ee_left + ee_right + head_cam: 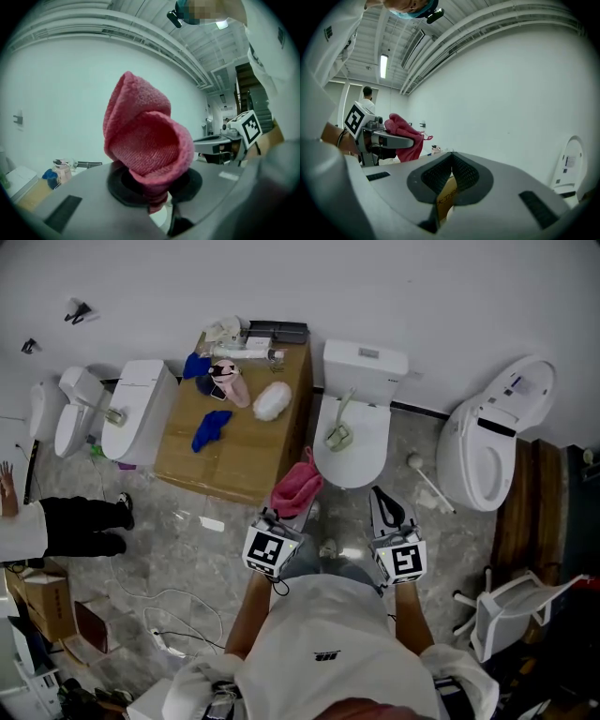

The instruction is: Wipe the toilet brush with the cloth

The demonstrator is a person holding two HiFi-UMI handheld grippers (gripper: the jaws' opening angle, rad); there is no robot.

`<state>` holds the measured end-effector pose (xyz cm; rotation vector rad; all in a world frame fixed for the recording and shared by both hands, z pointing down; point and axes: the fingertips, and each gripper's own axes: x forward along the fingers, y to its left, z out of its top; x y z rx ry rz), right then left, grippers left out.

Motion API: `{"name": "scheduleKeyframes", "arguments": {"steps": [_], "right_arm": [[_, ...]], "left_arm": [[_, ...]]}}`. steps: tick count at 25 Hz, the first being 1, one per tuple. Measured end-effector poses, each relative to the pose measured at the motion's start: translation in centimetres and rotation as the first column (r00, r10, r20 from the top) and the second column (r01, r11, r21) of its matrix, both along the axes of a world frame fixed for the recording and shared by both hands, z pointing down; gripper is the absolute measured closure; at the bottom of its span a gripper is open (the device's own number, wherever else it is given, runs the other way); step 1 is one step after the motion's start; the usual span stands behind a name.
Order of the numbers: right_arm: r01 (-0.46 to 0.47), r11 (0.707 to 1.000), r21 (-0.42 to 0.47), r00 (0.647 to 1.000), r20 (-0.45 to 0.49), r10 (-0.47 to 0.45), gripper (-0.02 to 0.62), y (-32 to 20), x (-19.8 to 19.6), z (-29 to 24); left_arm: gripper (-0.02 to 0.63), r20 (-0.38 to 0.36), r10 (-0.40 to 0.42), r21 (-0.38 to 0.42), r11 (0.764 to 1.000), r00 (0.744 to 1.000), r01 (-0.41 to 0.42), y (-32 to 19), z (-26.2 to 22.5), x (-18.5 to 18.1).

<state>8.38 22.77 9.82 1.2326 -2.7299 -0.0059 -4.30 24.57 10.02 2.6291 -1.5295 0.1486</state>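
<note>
Since cloth (145,145) is already pinched in left gripper (157,197), jaws closed hard on its lower fold w/ the rest bunched up above them, pick-up looks done. The job stands at the approach to the brush. Right gripper (451,173) has jaws fully together, nothing between them.

In head view both grippers sit low, near the person's body, side by side & pointing fwd at the middle toilet (367,456). What I take for the brush (339,423) lies flat on that toilet's closed lid, handle toward the tank, looped head toward the person. It's well apart from both grippers; nothing touches it. No wiping yet, by my read.

Another white stick (427,479) w/ a round end lies on the floor just right of that toilet. Can't tell if it's a 2nd brush.

Next move, as I judge it:
- Right gripper must open first, since it can't take anything as it stands.
- It then goes fwd & down to the handle, which is thin & flat on the lid, so come at it from above or the side.
- It lifts the brush clear & holds it steady.
- Left brings the cloth bunch onto it & rubs along handle & head. Cloth is floppy, so press w/ the bunch, not the jaw tips.
</note>
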Motion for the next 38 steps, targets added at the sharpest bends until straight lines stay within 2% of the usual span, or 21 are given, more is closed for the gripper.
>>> {"name": "scheduleKeyframes", "arguments": {"steps": [9,14,17,24,29,38], "right_arm": [[-0.050,0.999,-0.020,0.999,-0.014,0.050,0.598,-6.1,-0.7,3.3],[-0.082,0.994,-0.078,0.995,-0.060,0.078,0.598,-11.1,-1.2,7.0],[-0.072,0.991,-0.110,0.995,-0.070,0.064,0.600,-13.4,-2.0,9.1],[-0.088,0.983,-0.162,0.991,-0.112,0.070,0.598,-18.9,-3.3,15.0],[-0.081,0.975,-0.207,0.984,-0.172,0.045,0.598,-21.5,-4.3,19.7],[-0.121,0.955,-0.271,0.968,-0.246,0.053,0.598,-25.2,-5.4,29.0]], "left_arm": [[0.534,0.013,0.052,-0.043,0.998,0.999,-0.051,-6.8,4.2,-0.9],[0.534,0.029,0.093,-0.102,0.991,0.995,-0.089,-11.9,7.9,-1.0],[0.534,0.041,0.106,-0.141,0.985,0.994,-0.099,-14.7,10.7,-1.3],[0.534,0.009,0.107,-0.197,0.975,0.994,-0.103,-20.4,16.4,-2.6],[0.532,0.009,0.125,-0.237,0.964,0.992,-0.119,-23.0,20.8,-2.8],[0.531,0.029,0.173,-0.313,0.937,0.984,-0.156,-25.8,29.6,-3.1]]}}
